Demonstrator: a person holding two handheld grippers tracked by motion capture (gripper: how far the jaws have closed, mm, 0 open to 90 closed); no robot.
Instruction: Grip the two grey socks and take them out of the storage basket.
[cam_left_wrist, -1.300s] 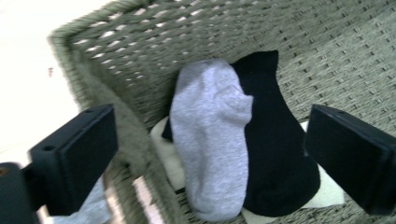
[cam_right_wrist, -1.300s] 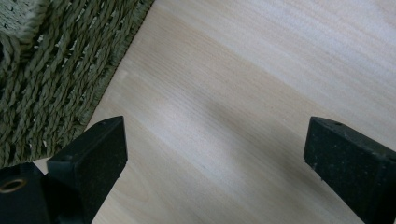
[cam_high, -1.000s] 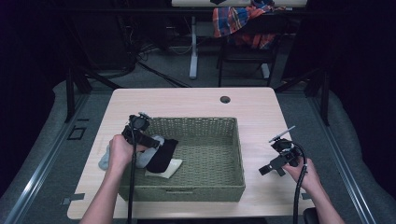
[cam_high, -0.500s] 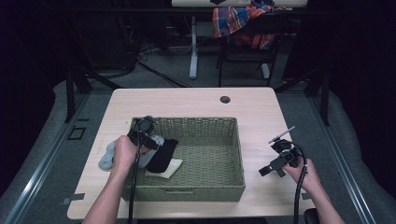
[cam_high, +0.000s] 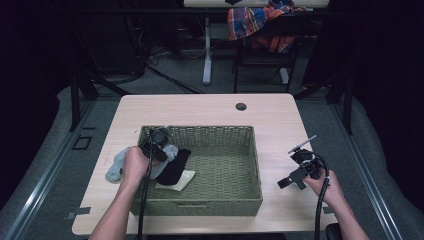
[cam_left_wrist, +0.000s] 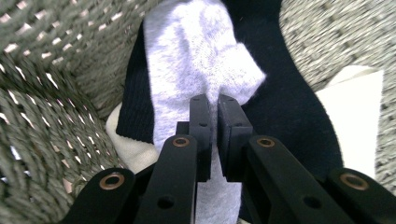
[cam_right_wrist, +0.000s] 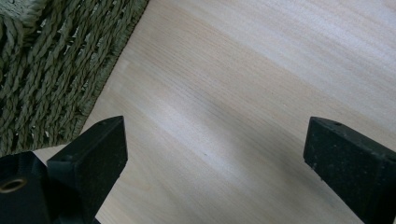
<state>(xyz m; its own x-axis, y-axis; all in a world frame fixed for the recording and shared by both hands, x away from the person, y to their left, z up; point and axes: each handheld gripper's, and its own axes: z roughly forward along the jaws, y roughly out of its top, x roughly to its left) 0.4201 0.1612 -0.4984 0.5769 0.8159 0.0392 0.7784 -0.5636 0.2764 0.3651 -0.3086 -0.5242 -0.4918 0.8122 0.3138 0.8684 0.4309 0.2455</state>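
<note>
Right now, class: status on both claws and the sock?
Left claw pinching grey sock, jaws just closed. Right claw open over table. Nothing blocking.

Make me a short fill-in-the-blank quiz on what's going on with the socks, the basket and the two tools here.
1. The left tool is shut on the ____ sock.
2. That sock lies over a ____ sock.
3. Both socks are in the ____ basket.
4. The right tool hangs ____ over the bare table.

Missing words: grey; black; green; open
</note>
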